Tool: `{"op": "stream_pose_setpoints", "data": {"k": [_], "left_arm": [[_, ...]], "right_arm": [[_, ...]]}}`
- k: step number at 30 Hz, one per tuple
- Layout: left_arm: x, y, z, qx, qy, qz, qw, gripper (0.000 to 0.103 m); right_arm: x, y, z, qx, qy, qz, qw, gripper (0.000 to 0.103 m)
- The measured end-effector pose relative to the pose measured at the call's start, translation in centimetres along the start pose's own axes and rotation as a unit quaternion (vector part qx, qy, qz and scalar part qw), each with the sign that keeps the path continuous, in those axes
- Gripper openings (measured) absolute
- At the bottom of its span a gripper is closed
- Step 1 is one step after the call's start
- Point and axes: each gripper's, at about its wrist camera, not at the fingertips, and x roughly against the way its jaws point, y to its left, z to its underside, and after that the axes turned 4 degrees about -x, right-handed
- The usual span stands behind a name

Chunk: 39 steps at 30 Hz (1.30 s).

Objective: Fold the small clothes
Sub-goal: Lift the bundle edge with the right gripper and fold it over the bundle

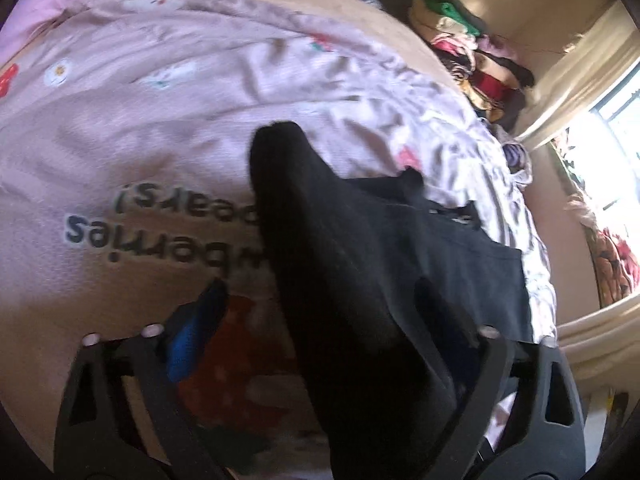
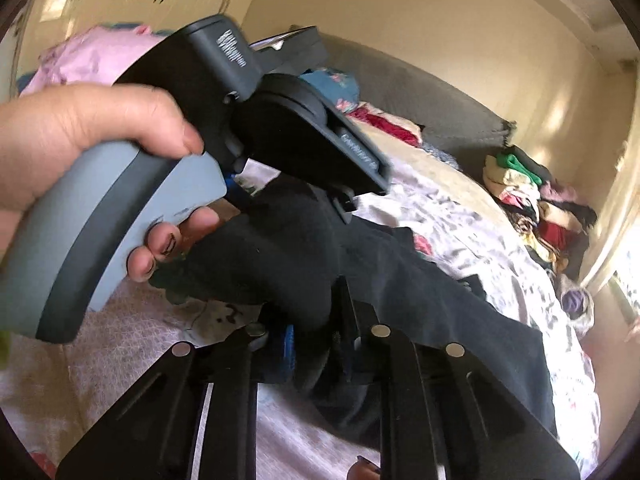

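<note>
A black garment [image 1: 320,220] lies crumpled on a pink bedcover [image 1: 140,140] printed with flowers and dark lettering. My left gripper [image 1: 320,292] stands wide over it, with a ridge of the black cloth running between its fingers. The blue pad [image 1: 192,332] on the left finger is apart from the cloth, so the jaws are open. In the right wrist view my right gripper [image 2: 310,308] is nearly closed and pinches a fold of the black garment [image 2: 440,300]. A hand [image 2: 80,136] holds the left gripper's housing [image 2: 224,80] just beyond it, over the same garment.
A pile of mixed clothes [image 1: 480,60] [image 2: 532,208] sits at the bed's far right by the wall. A grey headboard [image 2: 420,92] runs along the back. Pink clothes [image 2: 92,60] are heaped at the far left. A bright window [image 1: 612,140] is on the right.
</note>
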Motion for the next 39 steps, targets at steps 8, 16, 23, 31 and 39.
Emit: {"op": "stream_pose_setpoints", "data": {"k": [8,16,23,31,39], "left_arm": [[1.6,-6.0,-0.1,-0.046,-0.026,0.026,0.9983,0.029],[2.3,-11.2,-0.4,-0.084,-0.035,0.035,0.9953,0.028],[2.3,-15.0,-0.1,-0.113,-0.035,0.038,0.9922,0.028],[0.6,-18.5,0.4,-0.137,-0.024,0.039,0.9895,0.028],[-1.7,-21.4,0.7,-0.154,-0.010,0.047,0.9869,0.028]], "right_arm": [[2.8,-3.3,1.0,-0.052,-0.022,0.021,0.998,0.012],[6.0,-6.9,2.3,-0.112,-0.042,0.043,0.992,0.010],[7.4,-9.7,3.7,-0.161,-0.045,0.057,0.984,0.009],[8.1,-12.7,5.5,-0.225,-0.035,0.063,0.972,0.009],[7.9,-15.6,7.6,-0.278,-0.012,0.066,0.958,0.009]]}}
